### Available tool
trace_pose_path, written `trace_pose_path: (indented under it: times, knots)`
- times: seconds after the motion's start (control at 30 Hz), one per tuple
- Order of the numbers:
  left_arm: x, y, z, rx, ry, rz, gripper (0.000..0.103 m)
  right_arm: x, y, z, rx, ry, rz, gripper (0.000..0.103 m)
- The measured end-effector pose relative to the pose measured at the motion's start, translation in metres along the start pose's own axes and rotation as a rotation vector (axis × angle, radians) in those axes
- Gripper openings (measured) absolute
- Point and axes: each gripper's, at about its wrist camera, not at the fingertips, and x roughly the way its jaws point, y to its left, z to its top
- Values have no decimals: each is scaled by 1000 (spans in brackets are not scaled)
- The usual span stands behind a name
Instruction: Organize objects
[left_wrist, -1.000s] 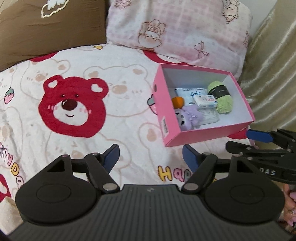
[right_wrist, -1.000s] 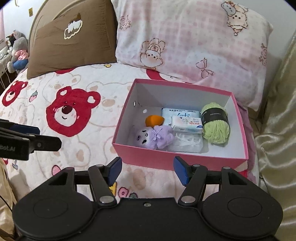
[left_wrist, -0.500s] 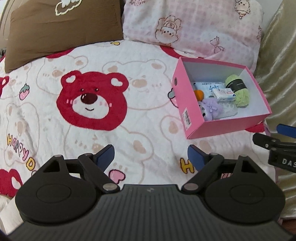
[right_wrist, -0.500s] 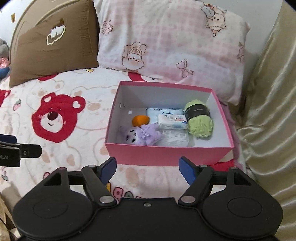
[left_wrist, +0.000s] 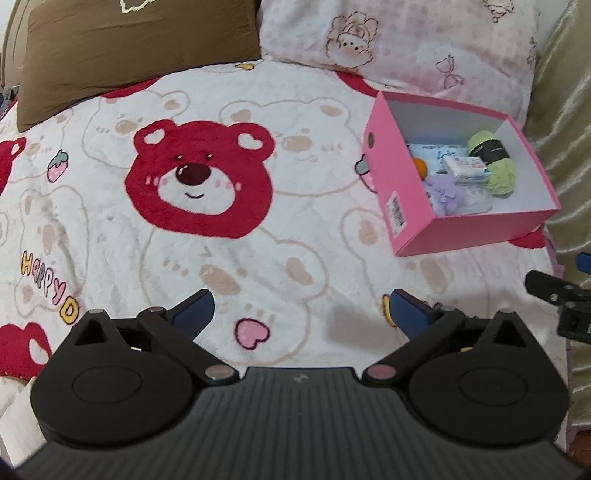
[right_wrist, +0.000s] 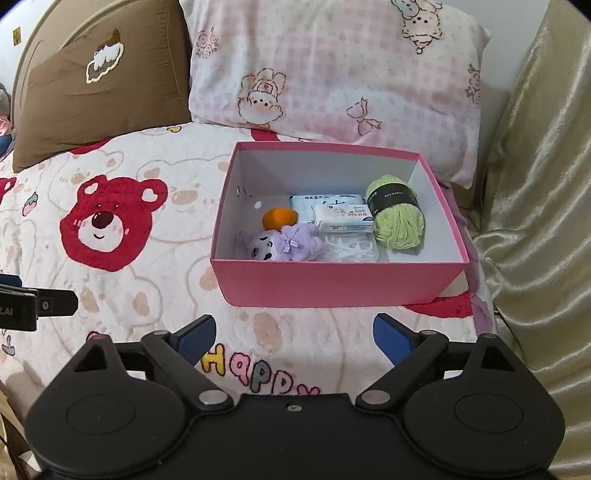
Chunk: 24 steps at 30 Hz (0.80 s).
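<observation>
Only rightward — plush's face (right_wrist: 263, 246).

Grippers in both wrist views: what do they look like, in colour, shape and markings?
Both match. The left gripper and the right gripper each have a black ribbed body, two round black housings with triangular cut-outs, black linkage bars on silver pivot pins, and blue finger pads. In the right wrist view, white lettering shows on the left gripper's side, cut off at the edge. No cables or sleeves visible.
</observation>
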Motion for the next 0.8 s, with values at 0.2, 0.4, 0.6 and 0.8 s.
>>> trace_pose_path:
  times: [0.2,0.4,0.6,0.8]
  knots:
    - [8,6,-5,-9,59,34,103,1,-2,-4,24,17,1,94]
    - [6,7,-7,-4,56,31,103,-2,-4,-5,29,32,-19,94]
    - [-1,7,-6,6,48,53,103,-7,-1,-6,19,38,-22,94]
    - [-4,7,-8,39,45,75,103,-12,3,-5,30,29,-18,94]
